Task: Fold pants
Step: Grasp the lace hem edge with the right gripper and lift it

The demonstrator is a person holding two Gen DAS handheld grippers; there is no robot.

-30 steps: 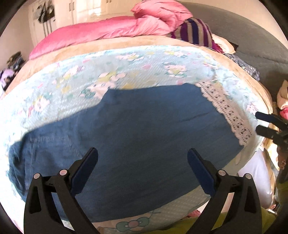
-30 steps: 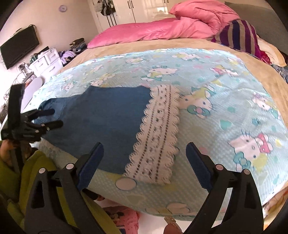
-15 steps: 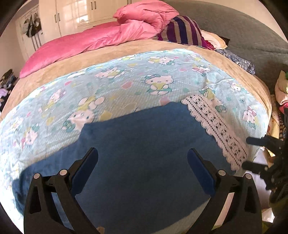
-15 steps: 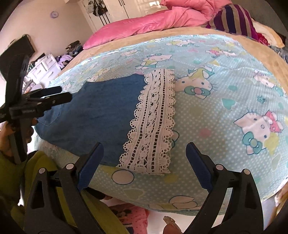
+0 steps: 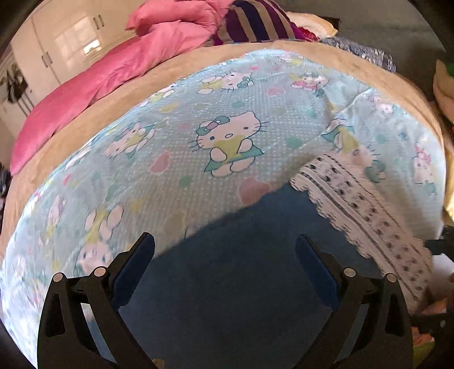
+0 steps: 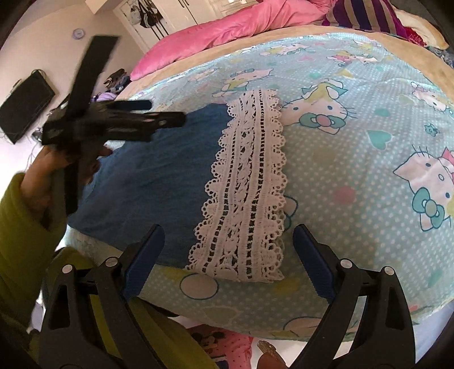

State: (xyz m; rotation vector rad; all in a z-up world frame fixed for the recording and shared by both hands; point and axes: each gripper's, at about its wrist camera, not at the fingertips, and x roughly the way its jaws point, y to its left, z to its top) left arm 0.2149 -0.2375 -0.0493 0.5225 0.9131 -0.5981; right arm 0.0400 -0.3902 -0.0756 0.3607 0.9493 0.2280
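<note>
Blue denim pants [image 5: 232, 278] with a white lace hem [image 5: 366, 215] lie flat on the cartoon-cat bedspread [image 5: 198, 113] near the bed's front edge. My left gripper [image 5: 225, 255] is open and empty, hovering over the middle of the pants. It also shows in the right wrist view [image 6: 159, 113], held above the pants' left part. My right gripper [image 6: 228, 249] is open and empty, just in front of the lace hem [image 6: 247, 187] of the pants [image 6: 159, 176].
A pink duvet [image 5: 107, 73] and a striped pillow [image 5: 255, 20] lie at the far side of the bed. A tan blanket [image 6: 369, 31] borders the bedspread. White wardrobes [image 5: 71, 42] stand behind. A television [image 6: 25, 105] is on the left wall.
My left gripper has moved forward and to the right over the pants, closer to the lace hem. My right gripper has come nearer to the lace hem. Both stay open.
</note>
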